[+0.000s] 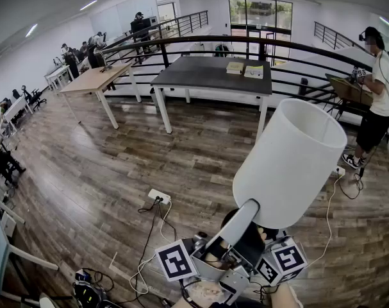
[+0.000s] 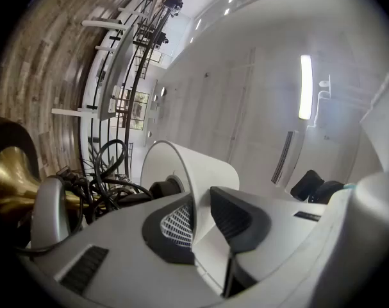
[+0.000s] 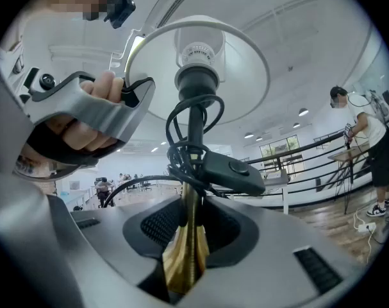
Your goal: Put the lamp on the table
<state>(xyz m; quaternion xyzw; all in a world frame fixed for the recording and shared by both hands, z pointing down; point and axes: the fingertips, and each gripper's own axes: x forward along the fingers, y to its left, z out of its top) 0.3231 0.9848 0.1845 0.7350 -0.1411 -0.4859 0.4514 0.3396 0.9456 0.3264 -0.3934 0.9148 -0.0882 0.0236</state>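
Observation:
I carry a lamp above the wooden floor. Its white shade (image 1: 290, 165) tilts up and to the right in the head view. My left gripper (image 1: 240, 222) is shut on the shade's rim (image 2: 195, 204), with the thin white wall pinched between the dark pads. In the right gripper view the right gripper (image 3: 184, 236) is shut on the lamp's brass stem (image 3: 184, 255). A black cord with a switch (image 3: 236, 173) is wound round the stem below the bulb socket (image 3: 195, 76). The dark grey table (image 1: 210, 72) stands some way ahead.
A light wooden table (image 1: 95, 79) stands left of the grey one, and black railings (image 1: 290, 50) run behind both. A person (image 1: 377, 101) stands at the right. A white power strip (image 1: 159, 196) and cables lie on the floor close by. Two books (image 1: 245, 69) lie on the grey table.

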